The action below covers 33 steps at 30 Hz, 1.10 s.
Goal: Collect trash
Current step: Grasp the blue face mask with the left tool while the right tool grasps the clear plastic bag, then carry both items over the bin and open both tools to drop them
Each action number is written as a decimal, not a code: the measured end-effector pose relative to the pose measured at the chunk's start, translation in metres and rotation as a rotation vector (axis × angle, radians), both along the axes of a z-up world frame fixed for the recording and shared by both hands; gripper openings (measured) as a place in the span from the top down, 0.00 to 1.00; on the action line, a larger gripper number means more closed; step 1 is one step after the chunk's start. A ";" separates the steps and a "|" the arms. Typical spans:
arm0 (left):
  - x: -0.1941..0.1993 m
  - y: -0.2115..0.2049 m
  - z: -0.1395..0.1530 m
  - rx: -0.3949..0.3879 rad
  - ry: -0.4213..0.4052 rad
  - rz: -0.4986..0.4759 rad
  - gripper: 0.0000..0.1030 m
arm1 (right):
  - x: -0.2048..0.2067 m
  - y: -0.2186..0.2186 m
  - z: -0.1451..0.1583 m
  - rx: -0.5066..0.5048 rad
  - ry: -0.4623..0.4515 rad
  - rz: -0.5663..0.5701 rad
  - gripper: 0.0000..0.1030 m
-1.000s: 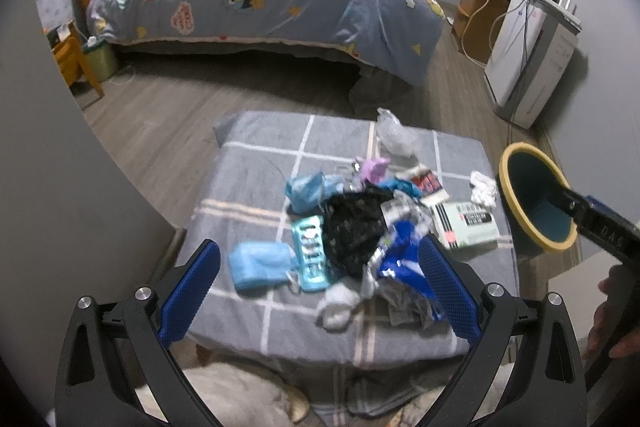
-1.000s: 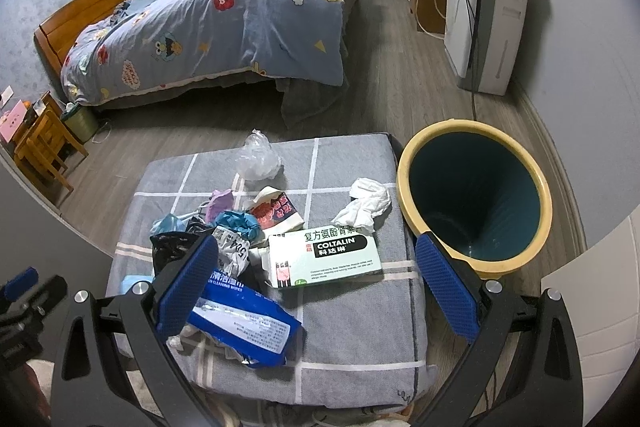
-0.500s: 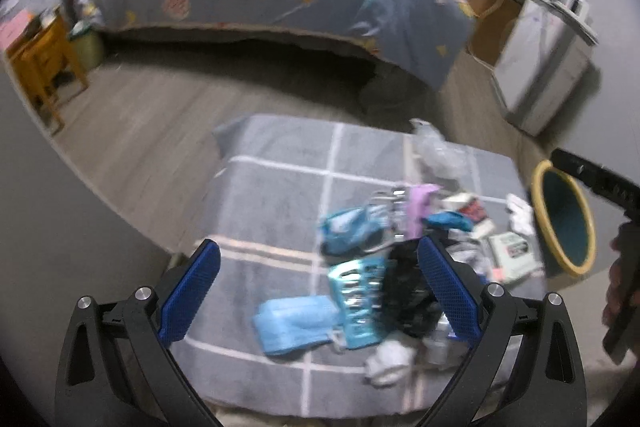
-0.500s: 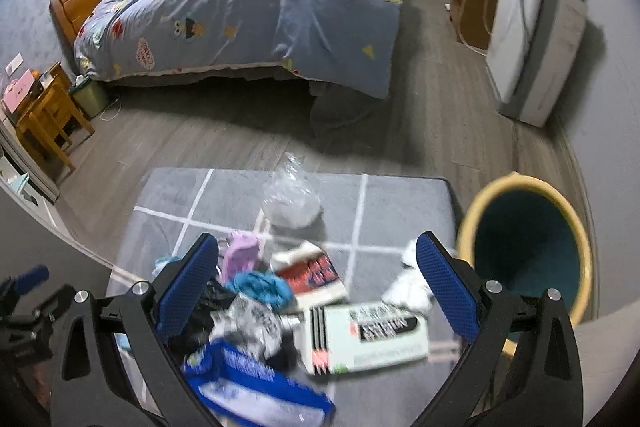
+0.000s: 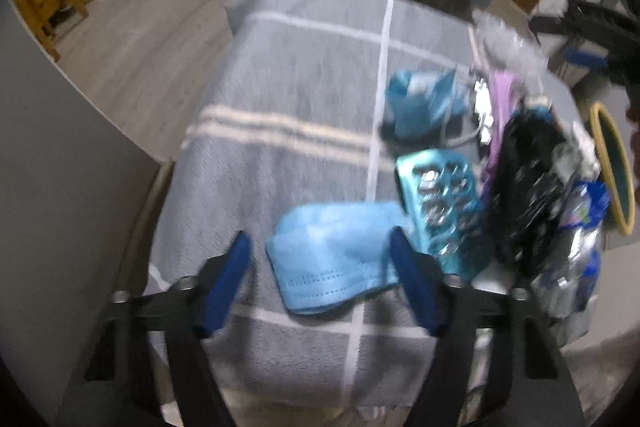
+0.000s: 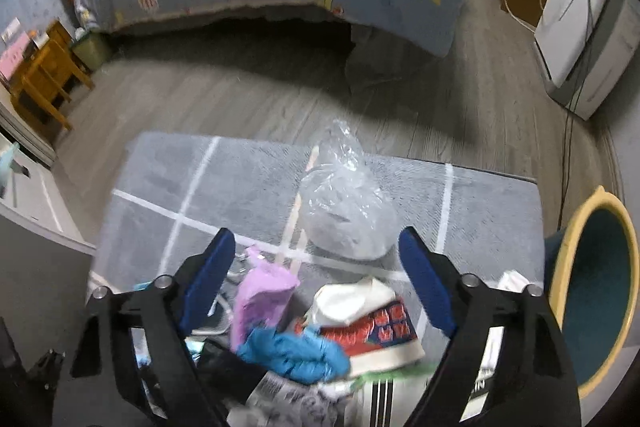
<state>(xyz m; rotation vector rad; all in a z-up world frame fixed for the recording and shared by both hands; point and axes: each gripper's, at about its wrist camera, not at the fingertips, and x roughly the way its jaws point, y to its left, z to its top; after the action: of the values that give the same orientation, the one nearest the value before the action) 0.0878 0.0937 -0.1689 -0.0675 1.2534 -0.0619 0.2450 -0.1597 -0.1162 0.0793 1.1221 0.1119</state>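
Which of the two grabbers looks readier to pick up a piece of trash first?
Probably the left. The left gripper already straddles the light blue face mask, its jaws just closing around it. The right gripper has also been closing, but the clear plastic bag lies beyond its tips.

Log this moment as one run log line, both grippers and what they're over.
left gripper: closing around blue face mask, not gripping | right gripper: closing, nothing gripped, clear plastic bag ahead | bin: right
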 end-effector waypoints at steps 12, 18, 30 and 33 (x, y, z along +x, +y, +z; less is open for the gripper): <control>0.003 -0.003 -0.013 0.010 0.025 -0.057 0.63 | 0.034 -0.013 -0.055 -0.091 0.117 -0.018 0.67; 0.004 -0.003 0.005 0.034 -0.041 -0.057 0.71 | 0.027 -0.024 -0.040 -0.035 0.098 -0.047 0.84; 0.010 -0.047 0.108 0.023 -0.312 -0.159 0.71 | -0.028 -0.063 0.048 0.033 -0.030 -0.069 0.84; 0.013 -0.070 0.139 0.004 -0.377 -0.219 0.71 | -0.048 -0.081 0.075 0.053 -0.075 -0.089 0.84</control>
<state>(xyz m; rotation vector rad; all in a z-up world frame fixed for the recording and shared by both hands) 0.1013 0.0232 -0.0301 0.0822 0.8798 -0.2507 0.1968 -0.2403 -0.0413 0.1708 1.0391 0.0648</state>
